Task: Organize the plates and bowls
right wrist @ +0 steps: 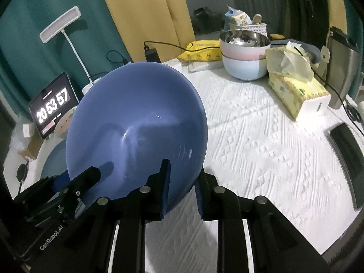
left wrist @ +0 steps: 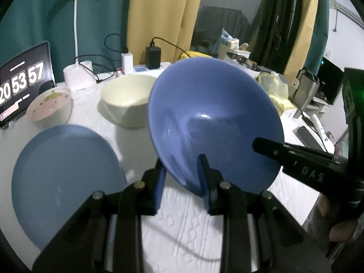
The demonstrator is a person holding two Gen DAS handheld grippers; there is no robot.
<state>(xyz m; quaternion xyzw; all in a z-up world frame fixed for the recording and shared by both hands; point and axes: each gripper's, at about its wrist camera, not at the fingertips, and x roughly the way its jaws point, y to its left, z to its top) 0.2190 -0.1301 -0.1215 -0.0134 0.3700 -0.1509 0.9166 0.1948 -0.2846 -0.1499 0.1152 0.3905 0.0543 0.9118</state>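
Left wrist view: the left gripper (left wrist: 182,177) is clamped on the blue bowl's (left wrist: 213,122) rim, held tilted above the table (left wrist: 182,227); the right gripper (right wrist: 182,182) seemingly pinches the opposite rim. Beyond, a blue plate (left wrist: 63,177) and cream bowl (left wrist: 127,100) are seen.

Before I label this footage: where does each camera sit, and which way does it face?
Left wrist: on the left gripper, looking down its fingers over the blue bowl toward the blue plate and clock tablet; part of a hand shows lower right.
Right wrist: on the right gripper, facing the bowl and tissue box.
Shared: bowl, tablet, each other's gripper.
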